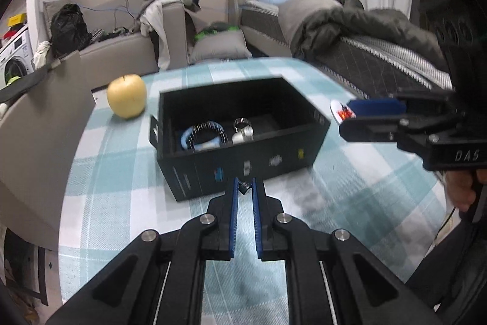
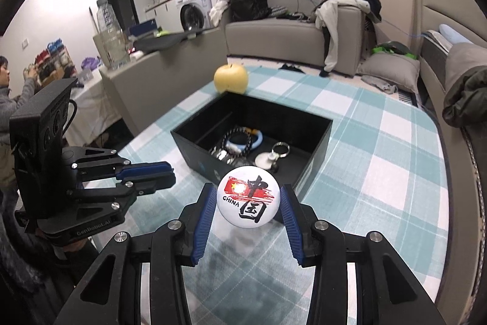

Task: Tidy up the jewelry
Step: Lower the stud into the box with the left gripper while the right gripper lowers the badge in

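I grip the round badge [image 2: 247, 201] by its edges in my right gripper [image 2: 246, 203], just before the black box [image 2: 316, 154]. My left gripper [image 1: 244, 186] is closed on a small dark metal piece [image 1: 244, 186]. I judge both must go over the rim and be released inside. Only the right view shows the badge's face.

I see a grey sofa [image 2: 292, 32] at 12 o'clock, washing machine [image 2: 194, 8] at 11, bed [image 1: 380, 51] at 2, white walls.
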`<state>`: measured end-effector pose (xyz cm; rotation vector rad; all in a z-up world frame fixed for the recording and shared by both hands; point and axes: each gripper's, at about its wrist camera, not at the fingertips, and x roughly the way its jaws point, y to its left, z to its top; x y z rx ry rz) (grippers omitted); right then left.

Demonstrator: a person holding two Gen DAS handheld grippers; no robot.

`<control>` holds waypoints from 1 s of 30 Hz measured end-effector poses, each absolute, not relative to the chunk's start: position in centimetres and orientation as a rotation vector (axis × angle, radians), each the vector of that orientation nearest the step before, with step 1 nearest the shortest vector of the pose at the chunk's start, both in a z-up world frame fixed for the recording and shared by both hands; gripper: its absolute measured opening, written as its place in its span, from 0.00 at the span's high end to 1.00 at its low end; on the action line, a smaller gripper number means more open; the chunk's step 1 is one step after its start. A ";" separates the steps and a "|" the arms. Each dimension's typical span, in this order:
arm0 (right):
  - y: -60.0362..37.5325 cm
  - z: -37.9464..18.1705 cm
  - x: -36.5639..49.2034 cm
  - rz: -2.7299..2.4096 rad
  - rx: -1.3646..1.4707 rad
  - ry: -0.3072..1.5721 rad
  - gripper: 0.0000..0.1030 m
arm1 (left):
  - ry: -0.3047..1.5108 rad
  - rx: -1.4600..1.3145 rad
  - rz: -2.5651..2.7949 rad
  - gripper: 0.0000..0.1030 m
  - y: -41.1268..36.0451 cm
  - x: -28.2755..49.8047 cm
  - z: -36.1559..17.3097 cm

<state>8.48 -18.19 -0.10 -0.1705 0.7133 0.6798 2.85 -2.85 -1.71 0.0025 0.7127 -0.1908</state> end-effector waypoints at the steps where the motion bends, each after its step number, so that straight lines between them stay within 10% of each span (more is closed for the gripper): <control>1: -18.3 0.1 8.5 0.677 -0.157 0.703 0.59 | 0.692 -0.011 -0.192 0.95 -2.7 2.8 -1.3; 30: -17.8 3.0 12.2 0.592 0.023 0.580 0.59 | 0.453 -0.035 -0.094 0.95 -1.5 6.8 4.3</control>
